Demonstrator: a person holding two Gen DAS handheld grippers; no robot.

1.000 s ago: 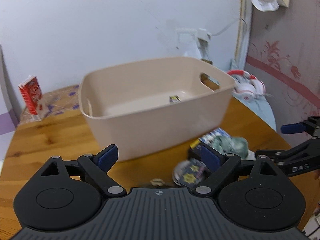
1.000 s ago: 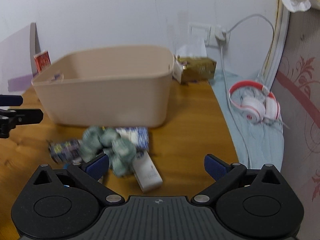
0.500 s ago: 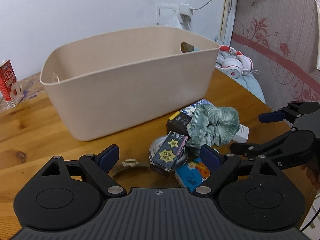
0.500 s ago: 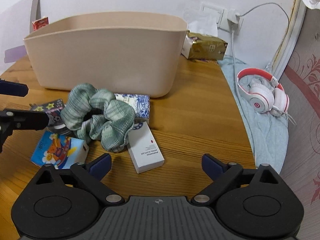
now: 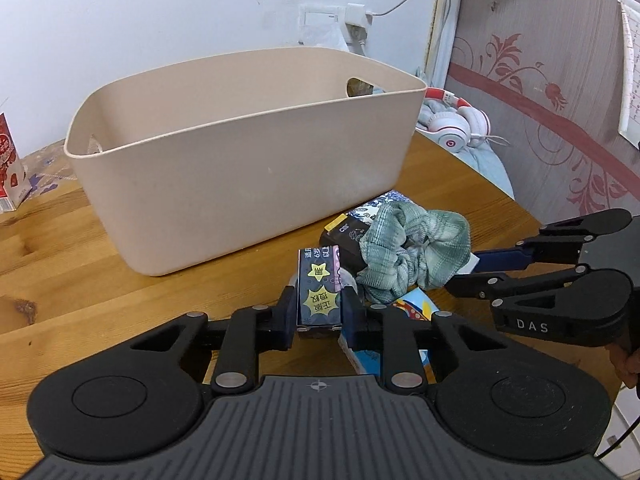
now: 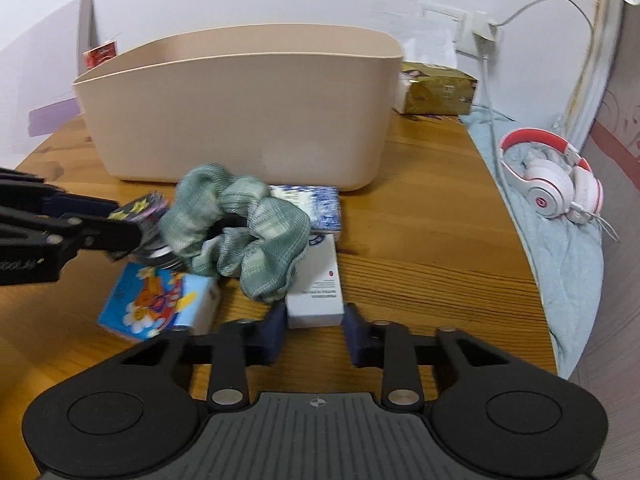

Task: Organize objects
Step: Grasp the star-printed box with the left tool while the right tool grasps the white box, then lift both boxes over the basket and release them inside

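A beige tub (image 5: 240,148) stands on the wooden table (image 5: 60,240). In front of it lies a pile: a green scrunchie (image 5: 412,256), a dark starred box (image 5: 320,288), a blue cartoon pack (image 6: 156,304), a blue patterned pack (image 6: 316,204) and a white box (image 6: 318,288). My left gripper (image 5: 319,314) is shut on the dark starred box. My right gripper (image 6: 315,328) has its fingers closed against the near end of the white box, which lies on the table; it shows from the side in the left wrist view (image 5: 472,276).
White and red headphones (image 6: 556,184) lie on a blue cloth at the table's right edge. A gold pack (image 6: 436,92) sits behind the tub near a wall socket with a cable. A red carton (image 5: 8,172) stands at the far left.
Both grippers came down to the pile and closed. The left one took hold of the dark starred box; the right one closed on the white box.
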